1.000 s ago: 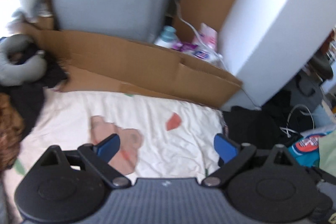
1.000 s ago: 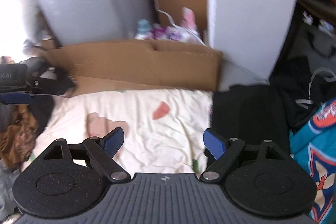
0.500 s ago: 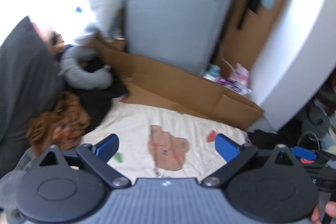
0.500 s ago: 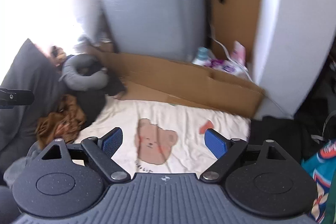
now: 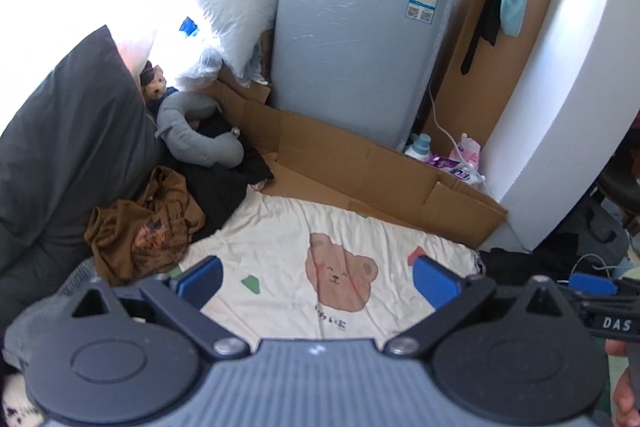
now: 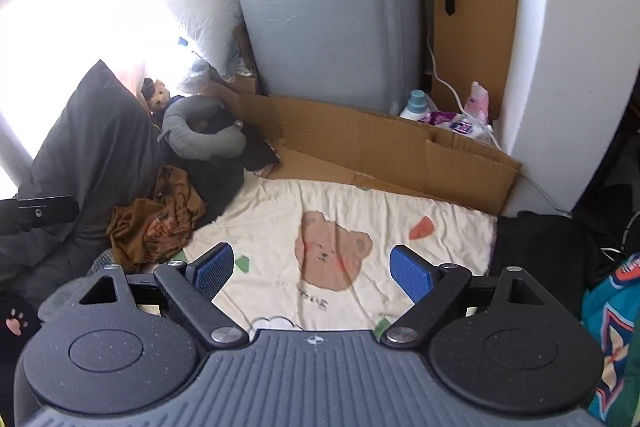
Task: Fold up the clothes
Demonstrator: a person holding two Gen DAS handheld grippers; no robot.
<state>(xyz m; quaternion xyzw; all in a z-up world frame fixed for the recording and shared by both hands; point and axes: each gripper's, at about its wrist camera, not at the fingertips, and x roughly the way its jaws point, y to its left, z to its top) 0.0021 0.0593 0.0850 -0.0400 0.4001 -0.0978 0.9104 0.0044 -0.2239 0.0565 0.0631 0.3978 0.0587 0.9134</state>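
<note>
Left wrist view first: we see our left gripper (image 5: 318,277) with its two blue pads spread wide and nothing between them, poised above the cream bear-print cloth (image 5: 280,247) that lies flat below. One brown bear face is printed at its middle, with three small coloured shapes scattered round it that we can count: two green, one red. Left of the cloth lies one crumpled brown garment (image 5: 144,227), touching a heap of black clothes (image 5: 224,183). One grey neck pillow (image 5: 196,135) sits on that heap, and one dark cushion (image 5: 72,139) leans at the far left. Behind the cloth one flattened cardboard sheet (image 5: 360,167) stands against one grey washing machine (image 5: 360,39), which bears one label on its front. Two bottles show beside the machine's foot, one with a blue cap (image 5: 418,147) and one pink (image 5: 470,151). At the right edge part of the other gripper shows.

From the right wrist view, our right gripper (image 6: 312,271) likewise stands wide, empty, above the same cloth. One folded black garment (image 6: 540,247) lies just right of the cloth, and one teal patterned fabric (image 6: 608,307) sits at the far right.
</note>
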